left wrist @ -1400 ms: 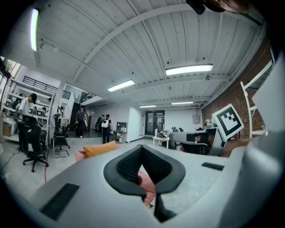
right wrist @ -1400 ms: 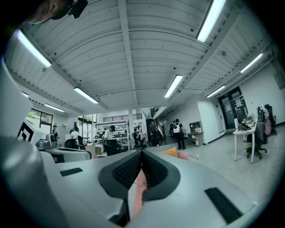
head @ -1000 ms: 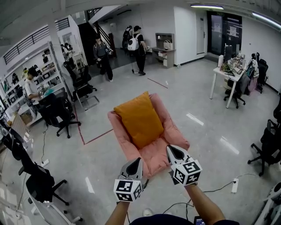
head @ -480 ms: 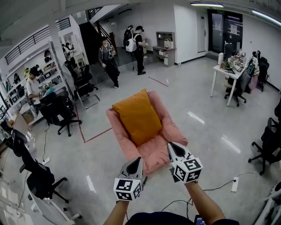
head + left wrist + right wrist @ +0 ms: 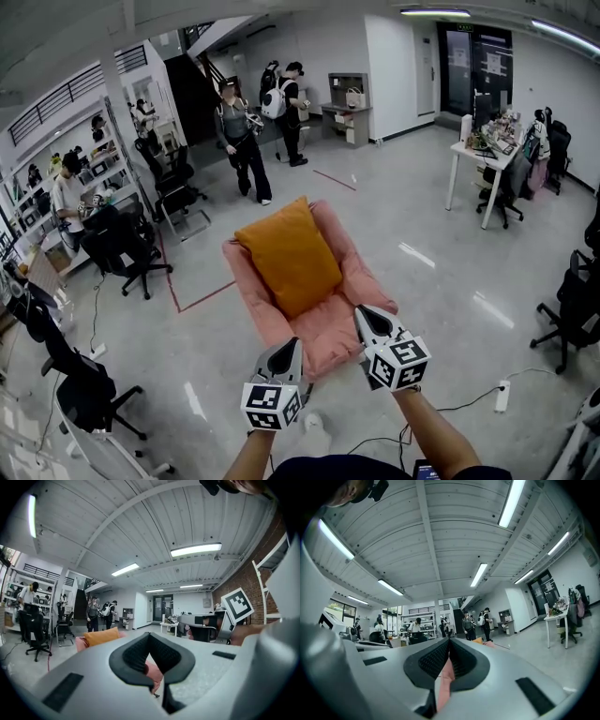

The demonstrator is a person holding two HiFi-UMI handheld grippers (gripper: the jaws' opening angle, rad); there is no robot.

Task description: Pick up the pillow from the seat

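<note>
Found pillow (image 5: 289, 255) resting on the pink seat (image 5: 330, 330), leaning against its back, with long axis running near to far. Noted left tool (image 5: 290, 348) and right tool (image 5: 367, 320) both closed tight, holding nothing, at the seat's near edge. Judged pillow to lie straight beyond left tool — right tool offset to pillow's right, so needs reaching far and leftward.

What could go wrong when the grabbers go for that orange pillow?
Both jaws are shut, so the left gripper and right gripper might just shove the pillow deeper into the pink seat unless they open first. The pillow looks big and soft; one pinched corner could slip. A cable on the floor nearby is a trip hazard.
</note>
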